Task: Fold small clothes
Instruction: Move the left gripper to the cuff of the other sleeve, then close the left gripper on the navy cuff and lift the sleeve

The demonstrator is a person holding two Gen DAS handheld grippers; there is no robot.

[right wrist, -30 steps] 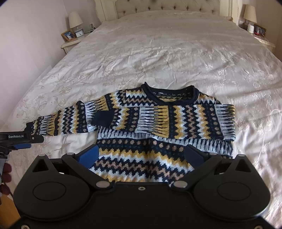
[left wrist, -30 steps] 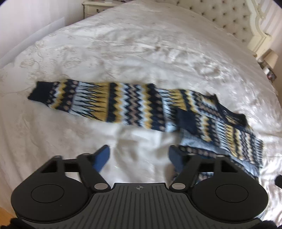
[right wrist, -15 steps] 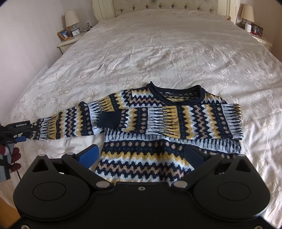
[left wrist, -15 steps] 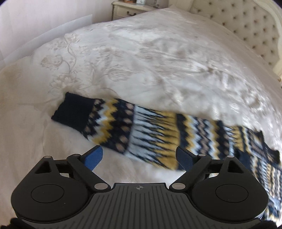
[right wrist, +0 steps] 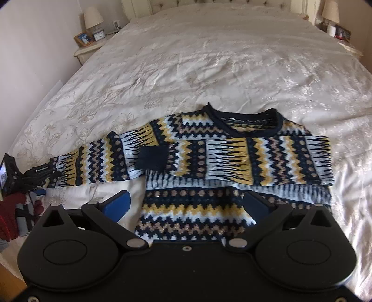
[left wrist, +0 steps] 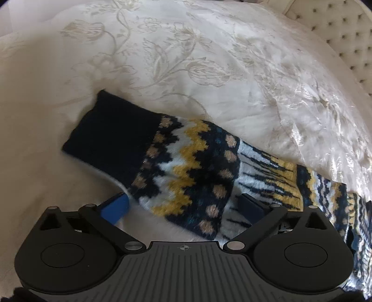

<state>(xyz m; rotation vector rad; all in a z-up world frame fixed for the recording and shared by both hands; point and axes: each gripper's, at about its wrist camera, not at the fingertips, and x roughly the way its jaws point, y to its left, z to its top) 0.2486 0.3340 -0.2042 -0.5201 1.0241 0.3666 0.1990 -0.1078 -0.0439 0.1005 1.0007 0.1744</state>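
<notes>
While left gripper (left wrist: 183, 205) hung over outstretched sleeve (left wrist: 186, 167) near dark cuff (left wrist: 111, 137), jaws were opening wide, sleeve between them, pads not pressing. Gloved hand (right wrist: 10, 218) showed at far left of right view. Sweater (right wrist: 220, 160) lay flat on bedspread (right wrist: 209, 69), other sleeve folded across chest. Right gripper (right wrist: 186, 205) hovered above hem, jaws spread wide, holding nothing. Lamp (right wrist: 93, 17) stood on nightstand behind.

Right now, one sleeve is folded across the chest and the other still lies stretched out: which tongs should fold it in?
Left. The left tongs are opening right over the outstretched sleeve near its navy cuff, nothing gripped yet. The right tongs hover open over the sweater's body.
</notes>
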